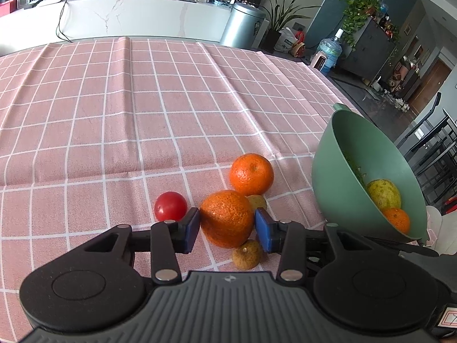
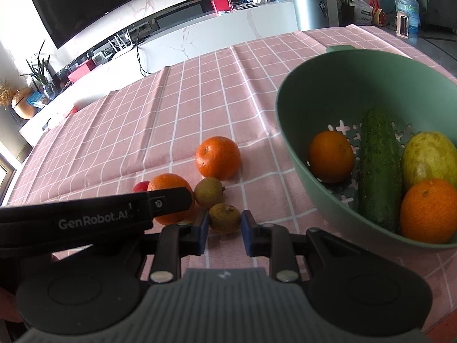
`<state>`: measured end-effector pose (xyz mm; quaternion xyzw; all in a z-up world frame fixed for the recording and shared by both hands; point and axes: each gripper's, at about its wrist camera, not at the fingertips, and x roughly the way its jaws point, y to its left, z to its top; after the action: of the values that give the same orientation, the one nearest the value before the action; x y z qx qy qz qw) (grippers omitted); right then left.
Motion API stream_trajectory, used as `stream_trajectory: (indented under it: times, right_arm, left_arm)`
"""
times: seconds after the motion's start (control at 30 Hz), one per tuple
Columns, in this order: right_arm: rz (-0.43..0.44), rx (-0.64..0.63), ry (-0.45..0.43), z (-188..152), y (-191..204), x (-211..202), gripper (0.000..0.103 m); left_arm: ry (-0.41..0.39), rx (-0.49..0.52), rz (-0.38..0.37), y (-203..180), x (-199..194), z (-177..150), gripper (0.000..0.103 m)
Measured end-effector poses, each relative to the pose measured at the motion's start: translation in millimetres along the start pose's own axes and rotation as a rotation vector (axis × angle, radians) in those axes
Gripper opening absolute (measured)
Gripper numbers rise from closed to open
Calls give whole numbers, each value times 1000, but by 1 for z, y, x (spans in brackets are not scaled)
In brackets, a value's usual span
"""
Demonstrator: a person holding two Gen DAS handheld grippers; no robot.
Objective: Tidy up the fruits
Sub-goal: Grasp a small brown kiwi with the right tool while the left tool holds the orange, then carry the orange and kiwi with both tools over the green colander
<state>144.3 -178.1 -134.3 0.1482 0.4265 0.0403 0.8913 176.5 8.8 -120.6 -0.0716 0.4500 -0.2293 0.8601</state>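
Tools both at the fruit cluster, left of the green bowl (image 2: 288, 120). Right tool (image 2: 223, 228) nearly closed, pads pressing a small brown fruit (image 2: 224, 217), likely for transfer. Left tool (image 1: 227, 227) partly closed, pads touching the sides of a near orange (image 1: 226, 218). Beyond: red tomato (image 1: 170, 206), second brown fruit (image 2: 208, 193), far orange (image 2: 218, 157) on the desk (image 1: 114, 114). Right view alone shows the cucumber (image 2: 380, 168) and bowl drain holes; left view shows the tomato whole.

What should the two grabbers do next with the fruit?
Probably lift together and carry toward the green bowl. The left gripper hugs an orange and the right gripper pinches a small brown fruit, both on the cloth.
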Motion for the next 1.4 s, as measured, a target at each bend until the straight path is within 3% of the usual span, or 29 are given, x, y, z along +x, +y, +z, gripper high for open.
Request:
stream_trajectory:
  times: [0.3, 0.73, 1.07, 1.4]
  right_arm:
    - [3, -2, -9, 0, -2, 0, 20]
    - [14, -48, -63, 1, 3, -44, 20]
    - [36, -73, -160, 3, -12, -98, 20]
    - [-38, -100, -175, 14, -57, -124, 20]
  left_arm:
    - [-13, -8, 15, -1, -5, -2, 46]
    - [-75, 44, 31, -23, -49, -1, 46]
    - [-119, 90, -28, -71, -71, 9, 46]
    - [-100, 176, -49, -127, -55, 25, 46]
